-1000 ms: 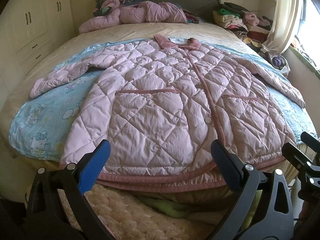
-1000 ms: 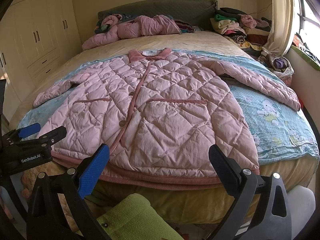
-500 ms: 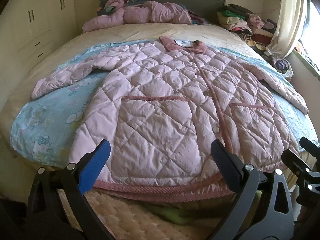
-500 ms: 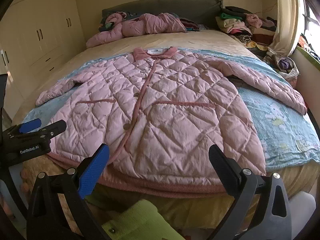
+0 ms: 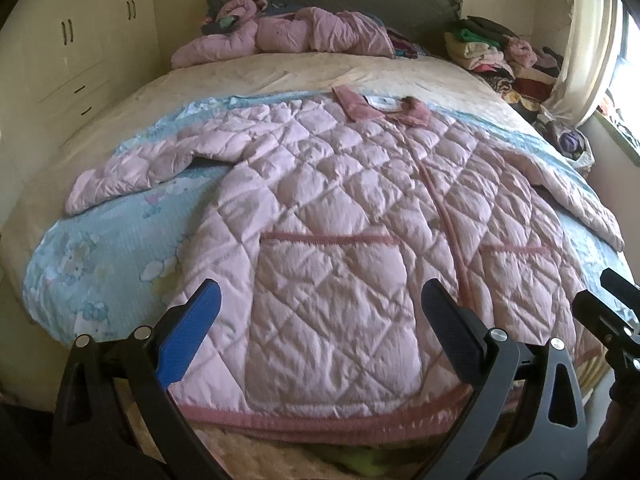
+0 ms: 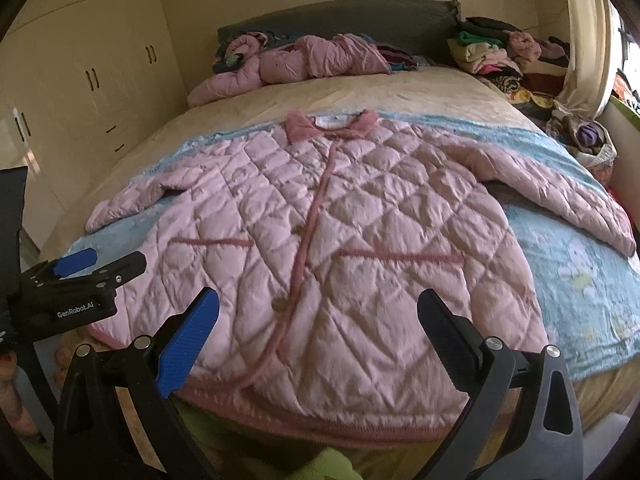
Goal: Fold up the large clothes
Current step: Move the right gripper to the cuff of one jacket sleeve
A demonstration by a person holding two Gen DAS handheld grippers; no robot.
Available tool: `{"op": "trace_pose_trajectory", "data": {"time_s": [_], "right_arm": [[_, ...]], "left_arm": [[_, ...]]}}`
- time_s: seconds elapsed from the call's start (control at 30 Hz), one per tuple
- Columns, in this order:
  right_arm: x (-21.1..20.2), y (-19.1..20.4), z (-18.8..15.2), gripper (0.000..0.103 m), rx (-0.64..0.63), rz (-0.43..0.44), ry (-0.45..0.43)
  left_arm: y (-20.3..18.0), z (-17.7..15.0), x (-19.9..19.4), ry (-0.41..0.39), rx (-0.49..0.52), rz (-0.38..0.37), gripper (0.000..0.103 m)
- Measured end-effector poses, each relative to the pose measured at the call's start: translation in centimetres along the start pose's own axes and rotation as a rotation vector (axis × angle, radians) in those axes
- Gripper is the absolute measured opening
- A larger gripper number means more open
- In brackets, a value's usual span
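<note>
A large pink quilted coat (image 5: 340, 216) lies flat, front up and buttoned, on a light blue blanket (image 5: 104, 248) at the foot of the bed; it also shows in the right wrist view (image 6: 332, 240). Both sleeves are spread sideways and the hem hangs at the bed's front edge. My left gripper (image 5: 320, 332) is open and empty just above the lower left of the coat. My right gripper (image 6: 318, 332) is open and empty above the lower right, and the left gripper (image 6: 96, 264) shows beside it.
A second pink coat (image 5: 288, 36) lies bunched by the grey headboard. A pile of folded clothes (image 5: 492, 52) sits at the far right corner. White wardrobes (image 6: 80, 80) line the left wall; a curtain (image 5: 580, 60) and window are at the right.
Both grippers have moved forward and up over the coat's hem, so the coat fills more of each view. Both stay open and empty.
</note>
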State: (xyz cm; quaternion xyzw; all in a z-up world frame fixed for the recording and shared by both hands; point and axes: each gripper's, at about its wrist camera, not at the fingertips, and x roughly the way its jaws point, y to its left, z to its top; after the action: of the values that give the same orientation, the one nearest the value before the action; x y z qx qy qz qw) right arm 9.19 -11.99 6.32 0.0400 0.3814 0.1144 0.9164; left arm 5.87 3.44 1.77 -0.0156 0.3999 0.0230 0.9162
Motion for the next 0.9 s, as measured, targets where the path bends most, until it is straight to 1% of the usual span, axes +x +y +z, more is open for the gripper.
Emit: {"op": "trace_pose_trajectory", "data": {"time_s": [0.27,0.33,0.47,0.8,0.9], "right_arm": [[1.1,-0.2,3.2,0.099,0.017,0.036,-0.021],[1.4,-0.3,3.9,0.099,0.017,0.046,-0.028],[2.0,-0.6,5.5,0.099,0.026,0.062,-0.039],[2.7,-2.0,9.7,0.099,0.067,0.066,-0.089],[2.8,-2.9,11.0,0.099,0.089,0.061,-0.107]], "left_arm": [[1.6,4.0,0.7,-0.019,-0.043,0.013,0.094],[1.8,4.9,0.9,-0.024,-0.049,0.005,0.094],[2.0,6.3,1.3,-0.029,-0.052,0.012,0.094],[2.3,10.6,2.5,-0.06,-0.075,0.037,0.094],[2.2,12.0,2.9,-0.062,-0.085,0.031,0.094]]}}
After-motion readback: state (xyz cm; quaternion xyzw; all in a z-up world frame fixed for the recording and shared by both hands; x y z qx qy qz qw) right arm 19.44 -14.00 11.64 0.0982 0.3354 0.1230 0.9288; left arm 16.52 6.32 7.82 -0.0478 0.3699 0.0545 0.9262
